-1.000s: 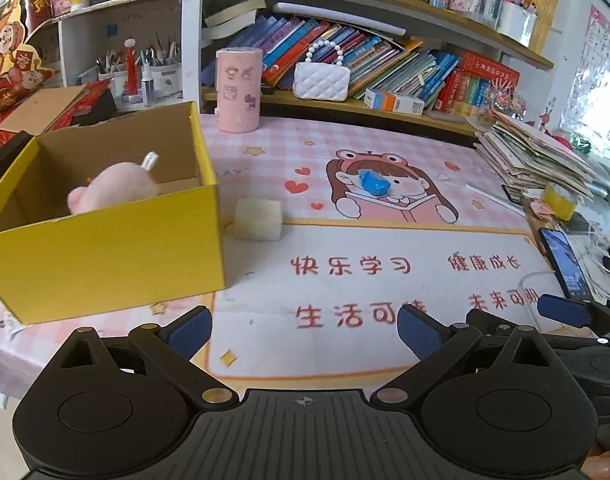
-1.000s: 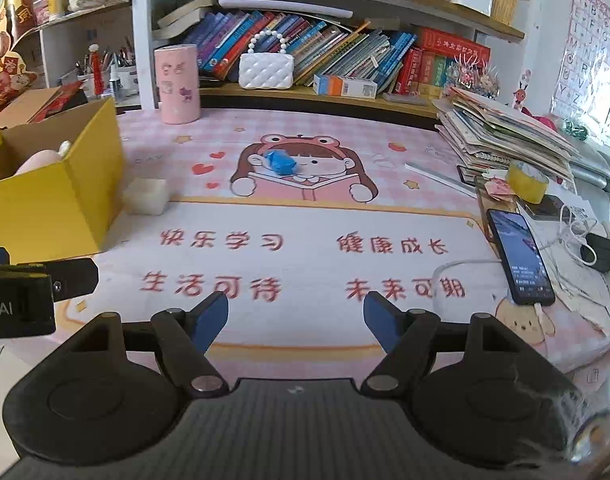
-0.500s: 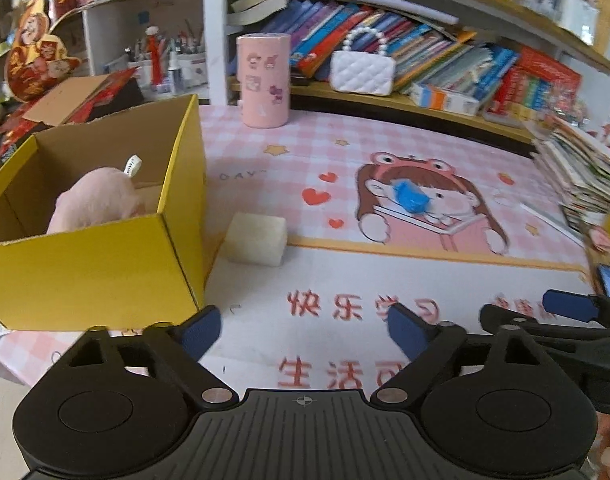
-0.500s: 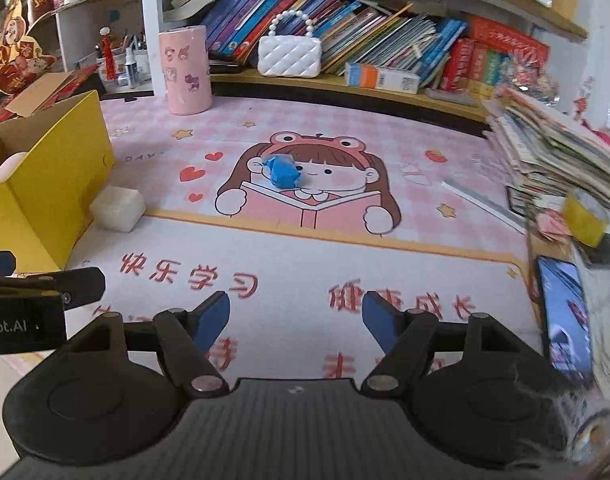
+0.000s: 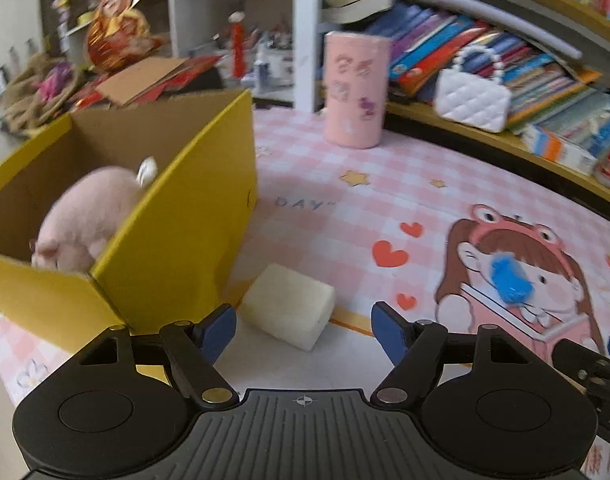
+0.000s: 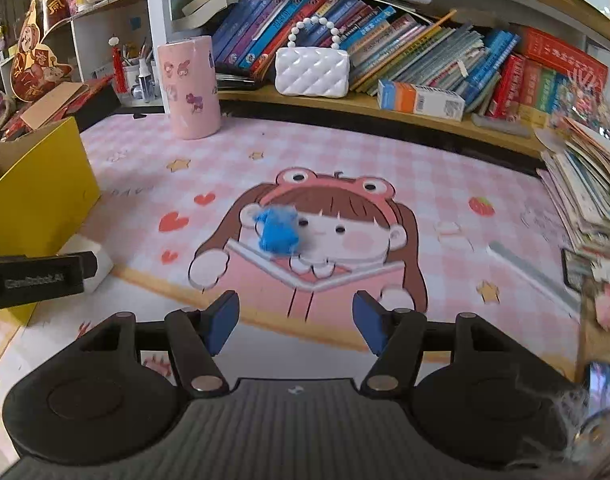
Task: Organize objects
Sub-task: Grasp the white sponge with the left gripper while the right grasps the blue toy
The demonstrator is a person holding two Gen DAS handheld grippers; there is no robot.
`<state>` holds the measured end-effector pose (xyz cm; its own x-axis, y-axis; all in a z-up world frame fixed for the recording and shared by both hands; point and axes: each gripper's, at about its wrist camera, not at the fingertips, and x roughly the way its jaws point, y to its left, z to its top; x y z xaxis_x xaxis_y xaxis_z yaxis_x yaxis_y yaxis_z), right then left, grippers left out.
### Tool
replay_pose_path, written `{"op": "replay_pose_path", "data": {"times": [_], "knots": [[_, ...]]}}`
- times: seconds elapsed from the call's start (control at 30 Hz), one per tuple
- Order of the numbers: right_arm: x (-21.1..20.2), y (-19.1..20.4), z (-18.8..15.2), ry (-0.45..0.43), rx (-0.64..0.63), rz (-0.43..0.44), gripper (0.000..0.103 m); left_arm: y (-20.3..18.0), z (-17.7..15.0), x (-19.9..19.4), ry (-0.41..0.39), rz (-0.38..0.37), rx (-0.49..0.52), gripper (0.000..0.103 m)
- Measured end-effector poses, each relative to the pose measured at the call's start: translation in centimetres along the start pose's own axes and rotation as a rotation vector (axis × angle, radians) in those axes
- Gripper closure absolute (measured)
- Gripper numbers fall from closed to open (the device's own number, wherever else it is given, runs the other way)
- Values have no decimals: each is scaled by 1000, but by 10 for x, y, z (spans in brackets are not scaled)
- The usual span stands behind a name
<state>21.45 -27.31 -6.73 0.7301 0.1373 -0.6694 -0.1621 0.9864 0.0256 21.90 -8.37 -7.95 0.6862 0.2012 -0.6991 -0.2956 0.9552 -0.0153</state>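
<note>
Left wrist: white block (image 5: pixel 287 312) beside yellow box (image 5: pixel 177 248).

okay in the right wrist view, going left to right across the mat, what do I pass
Yellow box → white foam block → pink cylinder → blue toy → stack of papers.

The pink checked mat (image 5: pixel 385 200) on the surface carries the printed word "DAY" just right of the yellow box (image 5: pixel 177 240). The books (image 6: pixel 305 12) on the far shelf bear print too small and blurred to read.
</note>
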Motion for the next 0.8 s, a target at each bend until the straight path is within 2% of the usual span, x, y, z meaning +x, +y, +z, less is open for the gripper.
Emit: {"op": "replay_pose_path", "data": {"times": [0.23, 0.33, 0.57, 0.6, 0.63, 0.67, 0.73, 0.8], "knots": [[23, -3, 9, 24, -40, 42, 42, -8, 1, 22, -5, 89, -97, 28], [28, -4, 10, 31, -51, 55, 42, -6, -1, 33, 29, 99, -132, 28], [41, -5, 12, 44, -74, 104, 42, -4, -5, 39, 23, 113, -181, 28], [43, -4, 13, 44, -81, 108, 42, -4, -5, 39, 18, 118, -186, 31], [46, -4, 14, 44, -91, 107, 42, -3, -5, 38, 11, 122, -195, 41], [48, -4, 15, 45, -99, 109, 42, 1, -6, 36, 4, 115, -206, 46], [52, -3, 17, 43, -117, 118, 42, 5, -5, 33, 9, 90, -223, 54], [58, -1, 20, 38, -130, 129, 42, 9, -6, 27, 20, 60, -224, 57]]}}
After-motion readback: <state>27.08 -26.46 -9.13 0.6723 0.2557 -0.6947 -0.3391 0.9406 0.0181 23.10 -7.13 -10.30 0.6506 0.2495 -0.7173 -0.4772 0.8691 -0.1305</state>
